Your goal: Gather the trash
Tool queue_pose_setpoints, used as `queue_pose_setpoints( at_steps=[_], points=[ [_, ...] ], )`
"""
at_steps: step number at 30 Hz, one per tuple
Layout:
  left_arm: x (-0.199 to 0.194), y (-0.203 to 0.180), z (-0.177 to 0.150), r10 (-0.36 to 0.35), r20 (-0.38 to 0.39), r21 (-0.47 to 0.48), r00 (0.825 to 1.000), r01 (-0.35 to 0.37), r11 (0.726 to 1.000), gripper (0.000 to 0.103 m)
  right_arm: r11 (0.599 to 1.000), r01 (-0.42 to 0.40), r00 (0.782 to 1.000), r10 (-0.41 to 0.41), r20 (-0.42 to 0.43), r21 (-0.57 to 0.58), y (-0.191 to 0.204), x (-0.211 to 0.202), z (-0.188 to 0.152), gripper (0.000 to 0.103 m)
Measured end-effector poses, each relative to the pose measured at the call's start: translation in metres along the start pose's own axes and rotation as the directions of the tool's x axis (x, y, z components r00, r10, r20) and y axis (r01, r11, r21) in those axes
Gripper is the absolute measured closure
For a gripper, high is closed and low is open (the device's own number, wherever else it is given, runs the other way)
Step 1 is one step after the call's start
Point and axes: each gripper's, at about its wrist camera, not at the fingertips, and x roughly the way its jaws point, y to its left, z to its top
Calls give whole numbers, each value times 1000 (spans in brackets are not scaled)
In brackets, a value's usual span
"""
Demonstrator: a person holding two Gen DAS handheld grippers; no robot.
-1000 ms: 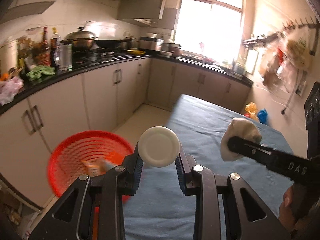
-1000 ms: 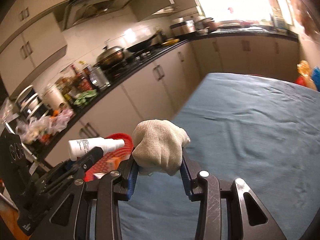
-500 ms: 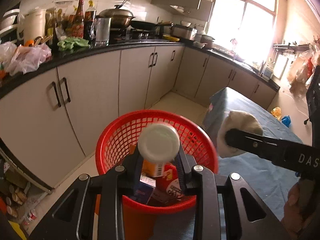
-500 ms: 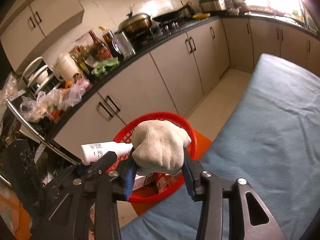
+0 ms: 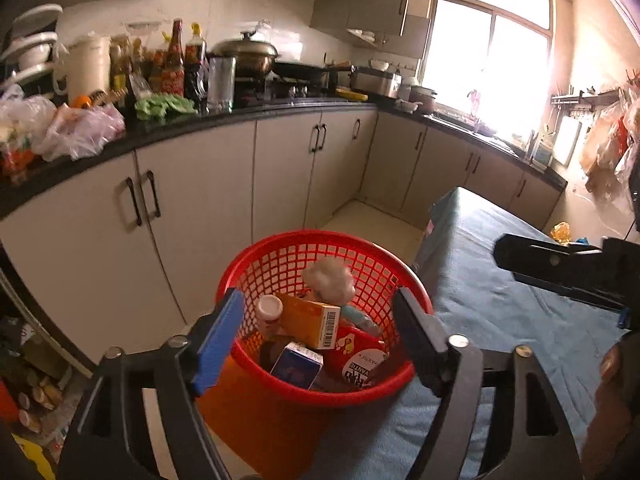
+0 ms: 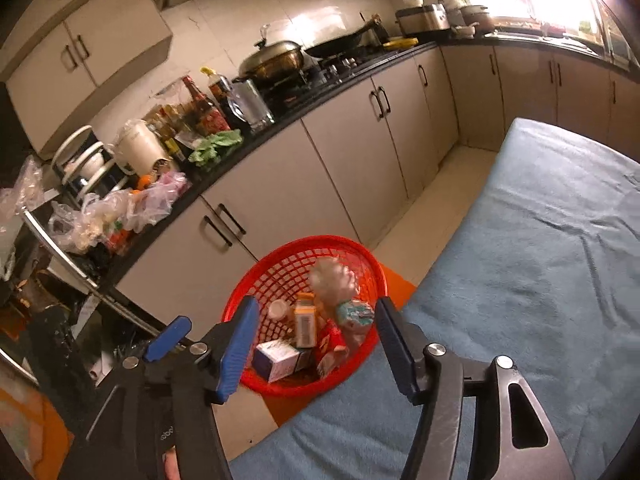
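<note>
Blue-covered table (image 6: 540,280), cloth creased and bare; red basket (image 5: 280,248) on orange stool (image 6: 396,280) just beside its edge, over pale floor (image 6: 448,184).

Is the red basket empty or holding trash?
Holding trash: the red basket contains an orange box, a blue box, a white bottle and a balled glove.

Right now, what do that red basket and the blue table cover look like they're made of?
The basket looks like moulded plastic: glossy red, with a regular open grid wall. The table cover looks like soft cloth, matt and slightly fuzzy, with creases; the exact fabric is unclear.
</note>
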Motion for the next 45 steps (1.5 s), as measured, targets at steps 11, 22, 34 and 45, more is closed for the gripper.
queue_pose_setpoints(
  at_steps=[11, 22, 34, 45],
  points=[
    [-77, -38, -37, 185, 116, 103, 976, -197, 975, 0, 962, 243, 959, -219, 181, -124, 4, -110, -84, 13],
    [-111, -71, -69, 194, 91, 199, 977, -209, 958, 0, 910, 409, 888, -381, 256, -67, 4, -195, -176, 8],
    [-113, -86, -85, 155, 80, 246, 985, -170, 954, 0, 883, 459, 872, -424, 245, -103, 16, -201, -208, 7],
    [-106, -78, -86, 164, 55, 235, 985, -172, 957, 0, 874, 474, 867, -441, 232, -109, 21, -194, -210, 7]
  ],
)
